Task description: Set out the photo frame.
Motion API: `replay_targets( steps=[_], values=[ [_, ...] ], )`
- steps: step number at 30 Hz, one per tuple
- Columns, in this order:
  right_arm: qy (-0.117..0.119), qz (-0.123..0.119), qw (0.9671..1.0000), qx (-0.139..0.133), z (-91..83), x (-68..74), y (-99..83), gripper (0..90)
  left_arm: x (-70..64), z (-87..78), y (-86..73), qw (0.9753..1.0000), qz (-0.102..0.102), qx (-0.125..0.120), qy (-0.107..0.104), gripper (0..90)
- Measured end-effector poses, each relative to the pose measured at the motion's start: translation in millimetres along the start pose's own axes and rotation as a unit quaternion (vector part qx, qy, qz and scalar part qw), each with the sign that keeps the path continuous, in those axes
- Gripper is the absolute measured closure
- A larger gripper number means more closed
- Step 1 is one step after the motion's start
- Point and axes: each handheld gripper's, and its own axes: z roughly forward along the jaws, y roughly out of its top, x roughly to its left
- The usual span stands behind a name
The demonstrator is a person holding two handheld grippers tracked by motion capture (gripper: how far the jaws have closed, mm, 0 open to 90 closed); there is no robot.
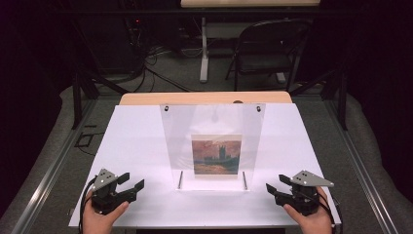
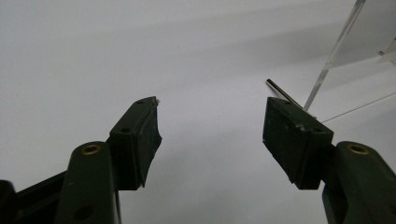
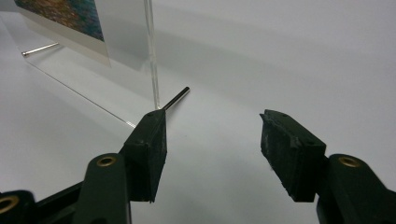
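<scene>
White table (image 1: 136, 146), dark room, chair (image 1: 265, 48) behind. Acrylic stand (image 1: 213, 146) w/ picture (image 1: 216, 157) between left gripper (image 1: 132, 181) & right gripper (image 1: 276, 184); both spread, empty.

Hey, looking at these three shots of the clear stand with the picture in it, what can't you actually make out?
- Picture: high view, too small and soft for detail; right gripper view, cut by the top edge.
- Clear stand: left gripper view, cut by the right edge.
- Person's hands: high view, cut by the bottom edge.
- Room behind the table: high view, too dark.
</scene>
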Motion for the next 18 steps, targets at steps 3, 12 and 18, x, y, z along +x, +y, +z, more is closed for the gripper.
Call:
replay_targets(
  steps=[3, 12, 18],
  values=[
    [-0.002, 0.004, 1.0000, -0.004, 6.0, -1.9, -5.2, 41.5, -0.8, 7.0, -5.0, 0.9998, 0.017, 0.006, 0.012, 36.1],
    [0.007, 0.007, 0.9999, 0.009, 17.5, -1.8, -13.4, 42.3, -8.9, 20.4, -11.4, 0.9983, 0.050, 0.030, 0.001, 36.7],
    [0.016, 0.012, 0.9994, 0.027, 23.3, -3.4, -17.2, 42.4, -10.3, 23.0, -12.6, 0.9980, 0.054, 0.032, -0.004, 36.7]
  ],
)
